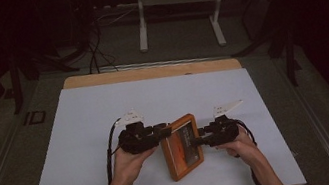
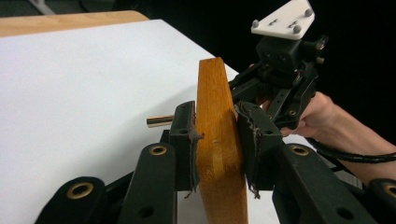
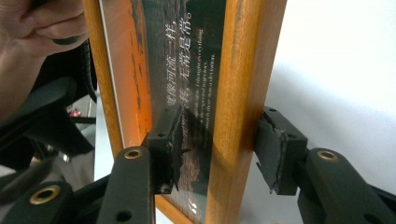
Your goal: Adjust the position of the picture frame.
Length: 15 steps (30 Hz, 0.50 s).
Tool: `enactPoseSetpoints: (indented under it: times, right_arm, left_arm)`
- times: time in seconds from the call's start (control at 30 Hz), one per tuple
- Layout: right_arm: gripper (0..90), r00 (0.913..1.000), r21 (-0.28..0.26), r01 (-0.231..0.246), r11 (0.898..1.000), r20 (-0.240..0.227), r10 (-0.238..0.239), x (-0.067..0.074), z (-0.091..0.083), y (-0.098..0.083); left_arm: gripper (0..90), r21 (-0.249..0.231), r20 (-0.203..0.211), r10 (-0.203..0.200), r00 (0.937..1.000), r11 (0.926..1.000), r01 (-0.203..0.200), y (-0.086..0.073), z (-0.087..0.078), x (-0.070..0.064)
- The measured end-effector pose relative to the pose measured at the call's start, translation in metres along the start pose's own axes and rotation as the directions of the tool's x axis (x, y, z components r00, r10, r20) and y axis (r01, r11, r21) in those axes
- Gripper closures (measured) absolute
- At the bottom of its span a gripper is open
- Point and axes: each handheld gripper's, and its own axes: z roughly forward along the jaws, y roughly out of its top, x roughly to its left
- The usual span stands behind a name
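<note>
A wooden picture frame with an orange picture and white lettering sits near the table's front, between both grippers. My left gripper is shut on the frame's left edge. In the left gripper view its pads press both faces of the wood, which stands on edge. My right gripper straddles the right rail. One pad lies on the glass, and the other pad stands off the back with a gap. A brass peg sticks out beside the left jaw.
A white sheet covers the wooden table. The sheet is bare to the left, right and far side of the frame. Beyond the table, a metal stand and cables are on the dark floor.
</note>
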Motion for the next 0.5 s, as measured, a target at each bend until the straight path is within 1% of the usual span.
enactPoseSetpoints:
  times: [0.1, 0.13, 0.2, 0.3, 0.4, 0.5]
  right_arm:
    - [55.8, 0.9999, -0.018, -0.012, 1.000, -0.003, 0.012, 0.002, 0.006, 0.000]
    - [56.5, 0.9999, -0.022, -0.015, 1.000, -0.001, 0.015, 0.003, 0.008, 0.000]
    - [57.6, 0.9998, -0.034, -0.019, 0.999, 0.005, 0.019, 0.005, 0.011, 0.000]
    - [58.8, 0.9997, -0.048, -0.017, 0.999, 0.019, 0.018, 0.008, 0.013, -0.001]
    - [59.3, 0.9989, -0.054, -0.013, 0.998, 0.044, 0.015, 0.012, 0.014, -0.001]
    - [59.6, 0.9975, -0.066, 0.000, 0.998, 0.070, 0.004, 0.015, 0.015, -0.002]
  left_arm:
    - [69.4, 0.009, 0.046, -0.001, 0.9990, 1.0000, 0.000, 0.002, -0.005, 0.012]
    - [69.4, 0.009, 0.068, 0.003, 0.9977, 1.0000, -0.003, 0.003, -0.006, 0.018]
    - [69.4, 0.007, 0.095, 0.018, 0.9953, 0.9998, -0.018, 0.004, -0.008, 0.024]
    - [69.4, 0.008, 0.131, 0.055, 0.9899, 0.9984, -0.057, 0.006, -0.009, 0.031]
    - [69.3, 0.022, 0.158, 0.071, 0.9849, 0.9969, -0.076, 0.009, -0.008, 0.037]
    - [69.3, 0.035, 0.187, 0.078, 0.9793, 0.9957, -0.086, 0.013, -0.007, 0.043]
